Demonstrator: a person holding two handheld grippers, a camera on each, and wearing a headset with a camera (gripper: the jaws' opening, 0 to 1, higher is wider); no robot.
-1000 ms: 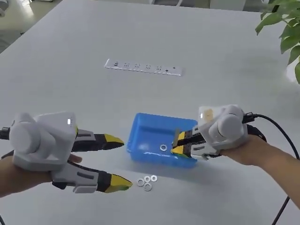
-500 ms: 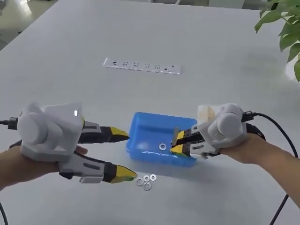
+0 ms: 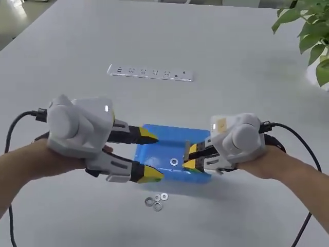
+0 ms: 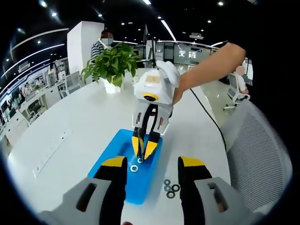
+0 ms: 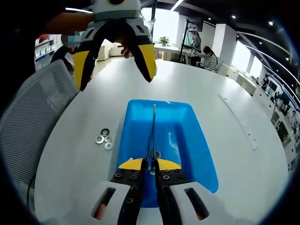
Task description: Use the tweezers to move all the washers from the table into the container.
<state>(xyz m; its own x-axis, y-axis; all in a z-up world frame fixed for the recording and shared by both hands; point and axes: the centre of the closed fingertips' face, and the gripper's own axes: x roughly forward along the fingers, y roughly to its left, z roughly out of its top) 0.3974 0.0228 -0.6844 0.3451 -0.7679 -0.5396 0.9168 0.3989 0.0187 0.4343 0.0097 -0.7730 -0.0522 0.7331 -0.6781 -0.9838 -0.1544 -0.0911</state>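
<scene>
one washer (image 3: 174, 162) lies in the blue container (image 3: 169, 129) and a cluster of washers (image 3: 156, 201) remains on the table (image 3: 77, 41) just beside it, while the right gripper (image 3: 191, 157) clenches its fingers on the tweezers (image 5: 153, 131) over the container and the left gripper (image 3: 157, 156) hovers, fingers spread, empty.

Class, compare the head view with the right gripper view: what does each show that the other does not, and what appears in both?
The head view adds the person's right hand around the right gripper, and its trailing cable. The right gripper view adds a mesh chair and seated people far off. Both share the blue container, the loose washers beside it on the table, the power strip, the open left gripper, and the tweezers.
</scene>
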